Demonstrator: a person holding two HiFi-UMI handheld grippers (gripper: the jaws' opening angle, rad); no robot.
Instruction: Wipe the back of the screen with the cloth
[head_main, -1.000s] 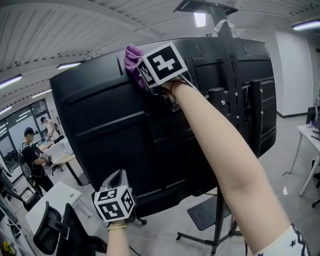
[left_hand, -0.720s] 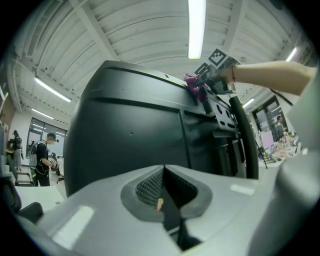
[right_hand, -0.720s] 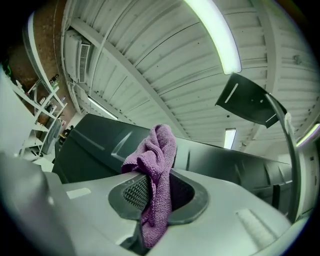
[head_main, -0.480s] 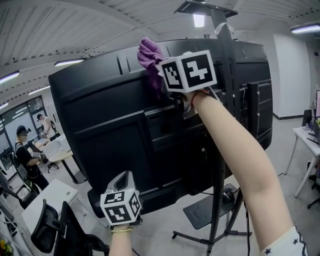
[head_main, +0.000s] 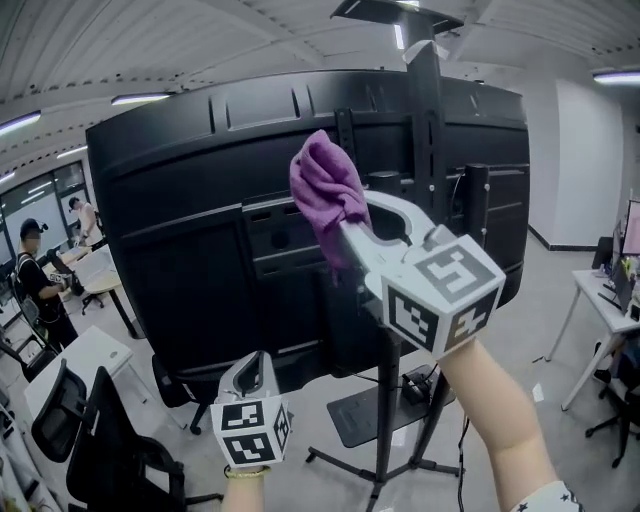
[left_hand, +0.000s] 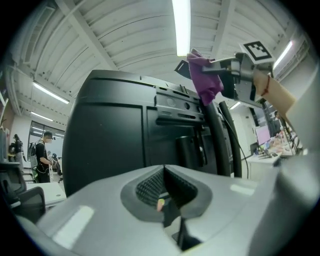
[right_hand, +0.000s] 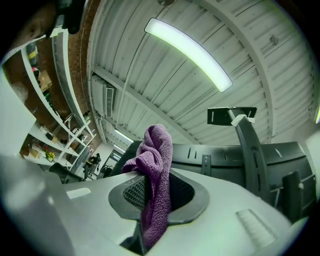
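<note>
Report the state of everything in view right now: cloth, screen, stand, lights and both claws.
cloth: bunched up, pinched in the right claw, apparently held just off the screen.
screen: upright, back facing the camera, mounted on the stand.
stand: standing on the floor, carrying the screen.
right claw: shut on the cloth, raised.
left claw: shut, nothing in it, held low.
ceiling light: on.
</note>
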